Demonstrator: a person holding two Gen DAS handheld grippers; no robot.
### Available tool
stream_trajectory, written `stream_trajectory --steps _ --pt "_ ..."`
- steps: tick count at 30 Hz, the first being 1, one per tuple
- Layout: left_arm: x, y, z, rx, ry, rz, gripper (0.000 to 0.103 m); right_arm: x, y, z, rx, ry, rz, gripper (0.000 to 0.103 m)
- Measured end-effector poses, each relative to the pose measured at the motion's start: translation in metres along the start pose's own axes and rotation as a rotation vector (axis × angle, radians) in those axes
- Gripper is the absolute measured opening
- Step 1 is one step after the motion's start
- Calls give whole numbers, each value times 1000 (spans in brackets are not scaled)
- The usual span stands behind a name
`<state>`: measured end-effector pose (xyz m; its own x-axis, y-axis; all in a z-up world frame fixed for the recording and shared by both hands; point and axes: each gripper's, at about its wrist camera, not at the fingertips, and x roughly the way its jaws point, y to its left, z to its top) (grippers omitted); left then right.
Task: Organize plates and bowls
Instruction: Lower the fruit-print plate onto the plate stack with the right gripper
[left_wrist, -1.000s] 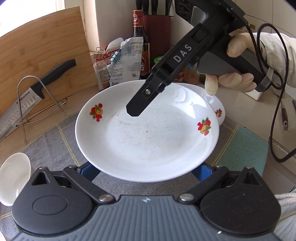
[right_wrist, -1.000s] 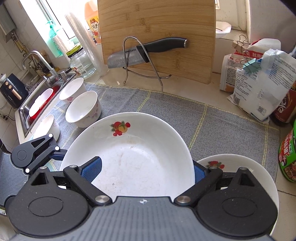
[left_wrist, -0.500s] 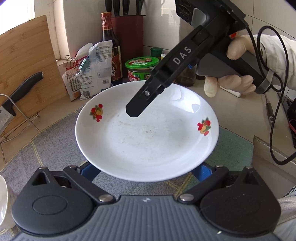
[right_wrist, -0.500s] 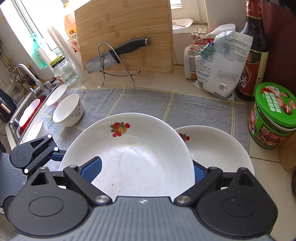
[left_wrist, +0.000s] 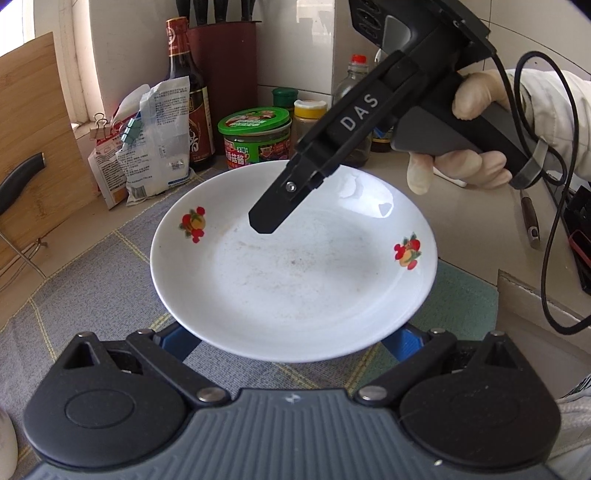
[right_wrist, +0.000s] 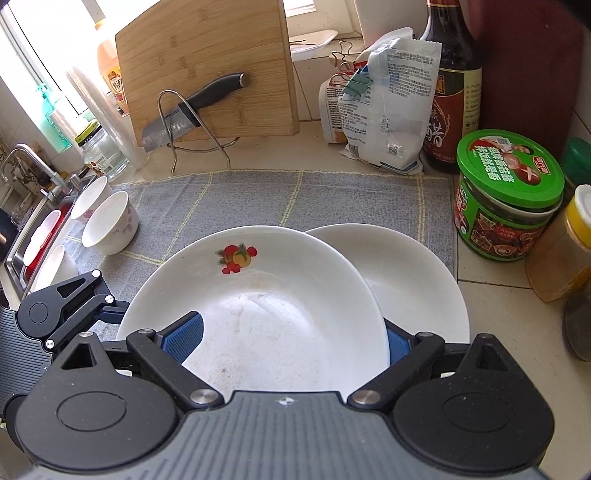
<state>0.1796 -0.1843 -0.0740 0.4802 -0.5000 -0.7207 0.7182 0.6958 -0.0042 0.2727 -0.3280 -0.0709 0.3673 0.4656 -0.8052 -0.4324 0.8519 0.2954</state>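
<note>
Together, the left claw (left_wrist: 291, 339) and right claw (right_wrist: 293, 339), both spread wide, grip opposite rims of one fruit-patterned plate (right_wrist: 258, 314). It is held above the grey mat (right_wrist: 258, 195) on the desk, overlapping a second plate (right_wrist: 413, 273) lying near the green-lidded jar (right_wrist: 506, 195).

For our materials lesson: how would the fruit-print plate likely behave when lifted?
The fruit-print plate looks glazed and glossy, so probably slippery. It seems rigid ceramic, likely fragile if dropped. Shallow and wide, it should hardly roll.
</note>
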Motion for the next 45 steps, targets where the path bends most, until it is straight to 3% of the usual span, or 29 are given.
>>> stream_trajectory --steps 24,45 --pt "21 3 4 -8 35 -14 100 12 -26 -1 37 1 -6 99" --pt "26 7 5 -9 36 -29 100 26 -27 0 21 17 -62 99"
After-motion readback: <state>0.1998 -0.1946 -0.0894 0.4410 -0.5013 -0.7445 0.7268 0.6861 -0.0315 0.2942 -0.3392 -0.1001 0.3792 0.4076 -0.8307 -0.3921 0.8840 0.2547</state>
